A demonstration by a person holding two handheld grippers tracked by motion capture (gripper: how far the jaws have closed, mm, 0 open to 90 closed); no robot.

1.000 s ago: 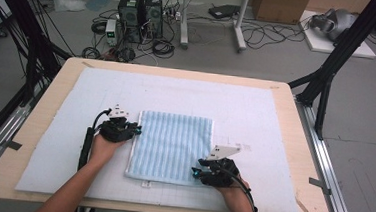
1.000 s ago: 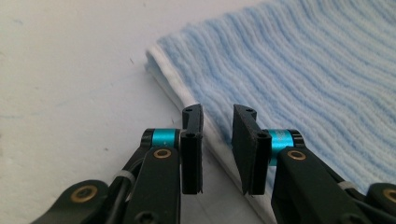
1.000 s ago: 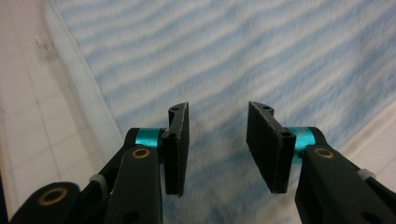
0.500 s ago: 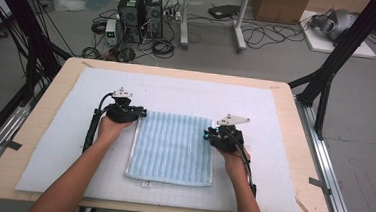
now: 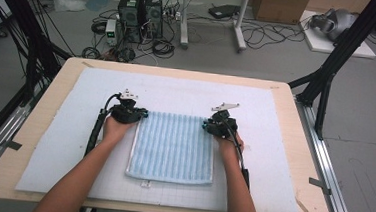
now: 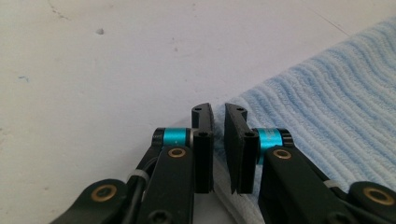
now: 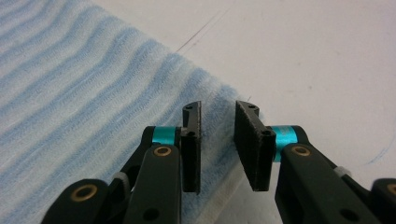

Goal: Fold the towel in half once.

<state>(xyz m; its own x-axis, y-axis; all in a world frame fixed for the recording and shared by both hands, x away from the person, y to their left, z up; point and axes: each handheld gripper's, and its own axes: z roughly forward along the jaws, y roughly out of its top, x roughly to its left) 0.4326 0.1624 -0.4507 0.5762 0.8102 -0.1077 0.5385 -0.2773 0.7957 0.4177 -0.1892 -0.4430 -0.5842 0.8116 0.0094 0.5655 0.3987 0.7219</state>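
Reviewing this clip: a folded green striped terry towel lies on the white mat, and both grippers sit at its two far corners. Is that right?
Not quite: the folded striped terry towel is light blue, not green, as the high view shows. The rest stands: it lies on the white mat, with the left gripper and the right gripper at its two far corners.

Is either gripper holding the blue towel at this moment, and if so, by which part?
Not clearly. The left gripper sits nearly shut at the towel's far left corner; whether it pinches cloth cannot be told. The right gripper stands open over the far right corner.
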